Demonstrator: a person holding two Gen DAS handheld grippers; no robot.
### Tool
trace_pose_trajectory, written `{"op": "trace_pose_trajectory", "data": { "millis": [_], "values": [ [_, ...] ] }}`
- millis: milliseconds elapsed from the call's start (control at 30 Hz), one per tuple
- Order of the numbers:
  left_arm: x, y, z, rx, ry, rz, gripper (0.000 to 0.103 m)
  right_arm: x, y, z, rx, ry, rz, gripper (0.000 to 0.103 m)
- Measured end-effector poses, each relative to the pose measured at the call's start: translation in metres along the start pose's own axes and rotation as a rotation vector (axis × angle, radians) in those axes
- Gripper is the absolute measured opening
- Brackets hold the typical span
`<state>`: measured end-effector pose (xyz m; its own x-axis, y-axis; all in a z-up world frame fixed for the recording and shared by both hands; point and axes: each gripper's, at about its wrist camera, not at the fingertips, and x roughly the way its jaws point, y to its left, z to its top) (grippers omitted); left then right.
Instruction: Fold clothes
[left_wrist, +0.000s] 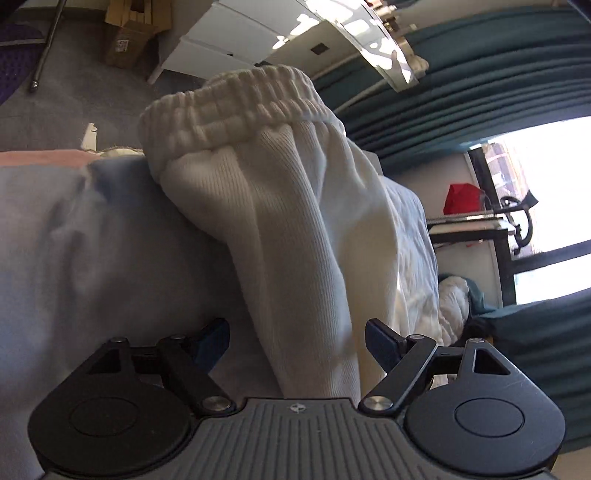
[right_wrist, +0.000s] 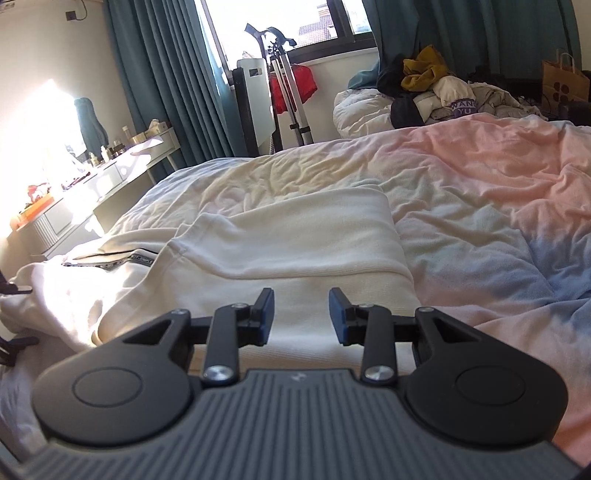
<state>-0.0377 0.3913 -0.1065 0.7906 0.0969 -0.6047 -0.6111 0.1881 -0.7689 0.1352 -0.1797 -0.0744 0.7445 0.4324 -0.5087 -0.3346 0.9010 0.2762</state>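
Note:
A white ribbed garment with an elastic waistband (left_wrist: 236, 107) fills the middle of the left wrist view; its fabric (left_wrist: 295, 229) runs down between the fingers of my left gripper (left_wrist: 297, 341), whose jaws stand wide apart around it without pinching. In the right wrist view the same white garment (right_wrist: 280, 240) lies partly folded on the bed, with a dark labelled strip (right_wrist: 110, 263) at its left. My right gripper (right_wrist: 301, 315) is open, low over the garment's near edge, holding nothing.
The bed sheet (right_wrist: 480, 192) is pink, white and blue and wrinkled. A pile of clothes (right_wrist: 436, 92) sits at the far end. A white dresser (right_wrist: 110, 173) with small items stands left of the bed. Teal curtains (right_wrist: 159, 74) and a window lie beyond.

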Motion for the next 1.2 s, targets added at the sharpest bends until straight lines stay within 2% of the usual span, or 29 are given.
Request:
{"op": "trace_pose_trajectory", "data": {
  "millis": [100, 200, 300, 367, 400, 467, 533, 633, 767, 933, 1033, 1200],
  "values": [
    [0.001, 0.006, 0.014, -0.024, -0.092, -0.024, 0.079, 0.007, 0.009, 0.000, -0.028, -0.012, 0.016, 0.037],
    [-0.001, 0.002, 0.018, 0.059, -0.167, 0.005, 0.073, 0.020, 0.016, 0.000, -0.057, -0.030, 0.012, 0.037],
    [-0.001, -0.001, 0.021, 0.102, -0.222, -0.006, 0.064, 0.035, 0.023, -0.003, -0.109, -0.038, 0.027, 0.036],
    [0.002, -0.004, 0.022, 0.133, -0.238, -0.017, 0.047, 0.054, 0.027, -0.009, -0.133, 0.036, 0.019, 0.035],
    [0.002, -0.005, 0.021, 0.144, -0.241, -0.022, 0.042, 0.063, 0.028, -0.013, -0.142, 0.076, 0.008, 0.034],
    [0.004, -0.010, 0.016, 0.172, -0.251, -0.031, 0.030, 0.066, 0.033, -0.017, -0.181, 0.073, -0.019, 0.034],
    [0.000, -0.022, 0.008, 0.236, -0.282, -0.039, 0.024, 0.065, 0.039, -0.014, -0.200, 0.073, -0.041, 0.034],
    [-0.015, -0.050, -0.006, 0.351, -0.340, -0.160, 0.020, 0.064, 0.036, -0.010, -0.166, 0.077, -0.049, 0.034],
    [-0.044, -0.114, -0.049, 0.598, -0.408, -0.254, 0.019, 0.059, 0.026, -0.006, -0.134, 0.078, -0.095, 0.034],
    [-0.070, -0.196, -0.112, 0.801, -0.419, -0.375, 0.019, 0.038, -0.006, 0.012, -0.037, 0.039, -0.182, 0.035],
    [-0.076, -0.245, -0.176, 0.967, -0.438, -0.435, 0.019, 0.023, -0.032, 0.023, 0.066, 0.010, -0.205, 0.035],
    [-0.055, -0.304, -0.275, 1.112, -0.370, -0.511, 0.018, -0.009, -0.081, 0.045, 0.212, -0.073, -0.234, 0.035]
  ]
}}
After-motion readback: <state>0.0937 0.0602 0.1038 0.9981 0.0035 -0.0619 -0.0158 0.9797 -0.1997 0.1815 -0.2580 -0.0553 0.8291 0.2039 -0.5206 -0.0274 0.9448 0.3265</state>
